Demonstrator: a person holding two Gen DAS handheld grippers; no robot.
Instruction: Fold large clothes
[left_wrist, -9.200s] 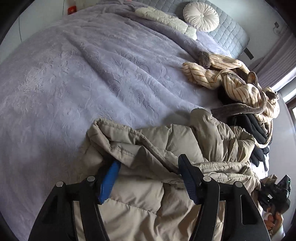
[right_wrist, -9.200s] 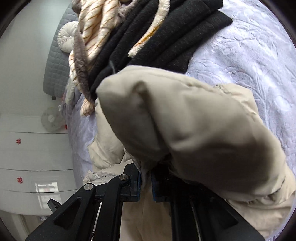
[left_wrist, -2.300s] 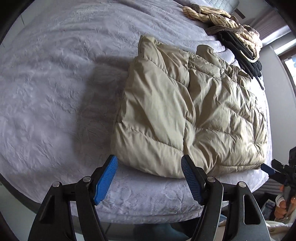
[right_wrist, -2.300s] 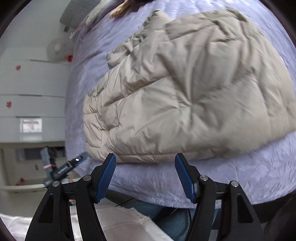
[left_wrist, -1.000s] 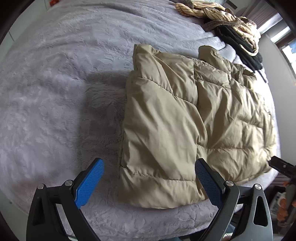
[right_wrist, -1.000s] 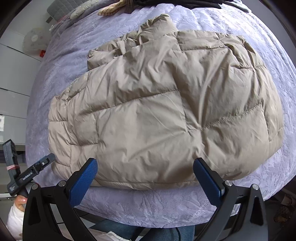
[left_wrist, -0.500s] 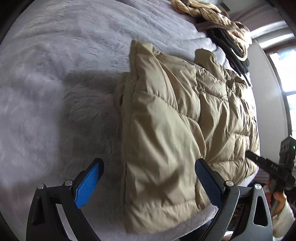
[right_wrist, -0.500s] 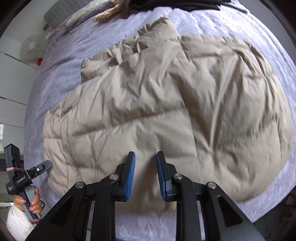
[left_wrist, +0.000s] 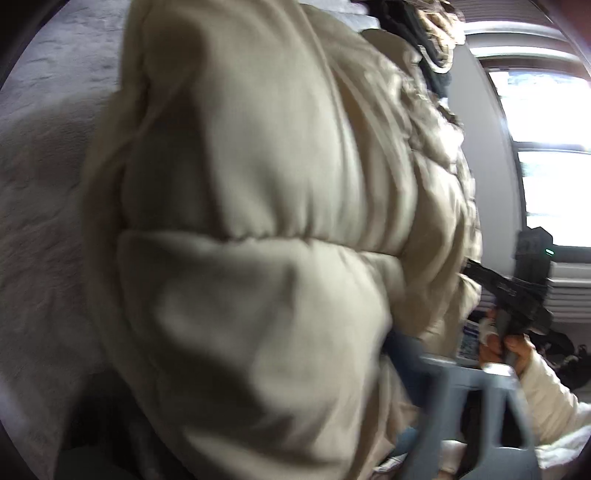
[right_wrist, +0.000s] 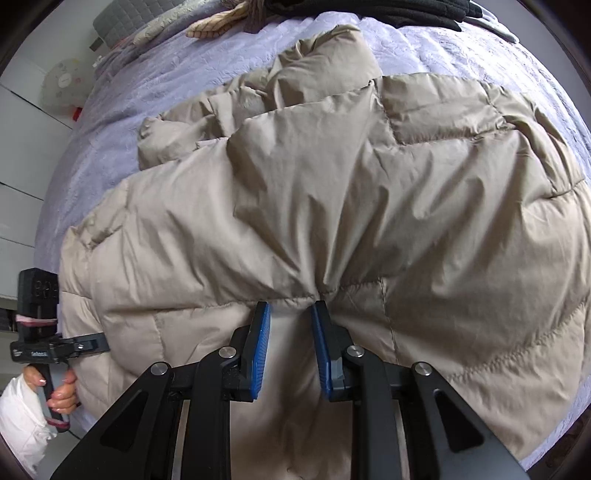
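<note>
A beige puffer jacket (right_wrist: 369, 192) lies flattened on the lavender bedspread (right_wrist: 147, 74). My right gripper (right_wrist: 290, 308) points down at its near hem, blue pads shut on a pinched ridge of fabric. In the left wrist view the jacket (left_wrist: 258, 184) fills the blurred picture. My left gripper (left_wrist: 288, 369) is pushed in at the jacket's edge, its jaws closing with the padding bulging between them. One finger (left_wrist: 417, 373) shows as a blur; the other is hidden under fabric. From the right wrist view the left gripper (right_wrist: 99, 341) touches the jacket's left edge.
Striped clothes (right_wrist: 221, 22) and black clothes (right_wrist: 369, 11) are piled at the far end of the bed. A white fan (right_wrist: 62, 81) stands by the wall. A bright window (left_wrist: 546, 110) lies beyond the bed. The person's hand (right_wrist: 61, 395) grips the left handle.
The right gripper came down and went from wide open to shut on a pinch of the jacket's hem. The left gripper dropped and tilted into the jacket's edge, jaws narrowing.
</note>
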